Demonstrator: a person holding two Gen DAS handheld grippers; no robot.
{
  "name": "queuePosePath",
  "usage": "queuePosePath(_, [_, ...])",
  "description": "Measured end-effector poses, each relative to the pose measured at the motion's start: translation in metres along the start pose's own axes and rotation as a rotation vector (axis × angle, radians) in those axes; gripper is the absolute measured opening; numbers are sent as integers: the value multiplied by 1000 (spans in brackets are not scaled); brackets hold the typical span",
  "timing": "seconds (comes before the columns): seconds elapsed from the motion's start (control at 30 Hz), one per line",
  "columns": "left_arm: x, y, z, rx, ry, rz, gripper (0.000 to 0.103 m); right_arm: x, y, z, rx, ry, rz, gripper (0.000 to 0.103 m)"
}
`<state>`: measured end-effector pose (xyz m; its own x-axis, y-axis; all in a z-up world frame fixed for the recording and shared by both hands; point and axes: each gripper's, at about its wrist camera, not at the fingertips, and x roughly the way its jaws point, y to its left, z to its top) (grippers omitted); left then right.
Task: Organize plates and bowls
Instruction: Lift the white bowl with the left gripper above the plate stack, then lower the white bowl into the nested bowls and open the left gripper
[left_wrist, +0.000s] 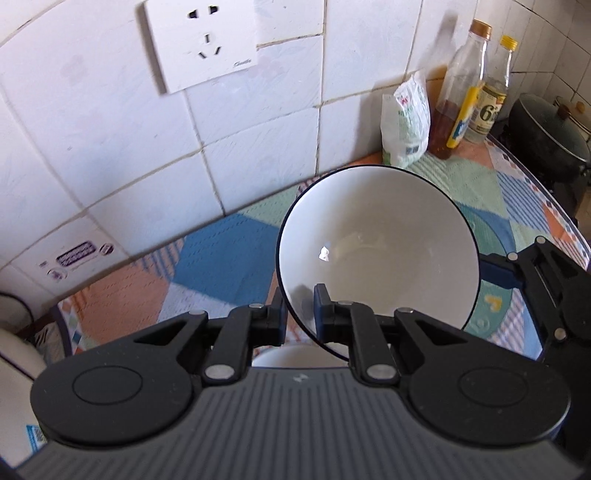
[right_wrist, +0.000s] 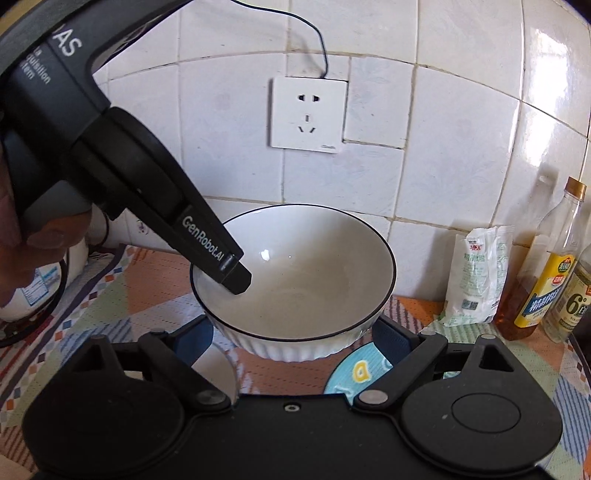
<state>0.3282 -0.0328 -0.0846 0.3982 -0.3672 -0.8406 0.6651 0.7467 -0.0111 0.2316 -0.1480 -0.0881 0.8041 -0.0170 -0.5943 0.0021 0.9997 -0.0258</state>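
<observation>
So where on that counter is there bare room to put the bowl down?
The bowl hangs from the left gripper. Bare patchwork cloth lies between it and the tiled wall. It is crowded to the right: white packet, two bottles, dark pot.

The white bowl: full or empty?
Empty: the white bowl shows bare glazed inside in both views; left gripper pinches its rim.

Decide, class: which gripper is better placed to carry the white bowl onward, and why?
Left. The left gripper is already shut on the white bowl's rim, while the right gripper's jaws stand wide on either side of its base without pressing on it.
</observation>
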Motion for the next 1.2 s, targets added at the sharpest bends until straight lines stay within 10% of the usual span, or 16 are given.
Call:
queuePosePath(0.67, [-33,31,-71,-16,69,-9,13,-26,77,-32,102,46,20,96])
queuePosePath(1.2, [10,45,-78,-49,188,2,13,14,91,-35,-53,187,46,95])
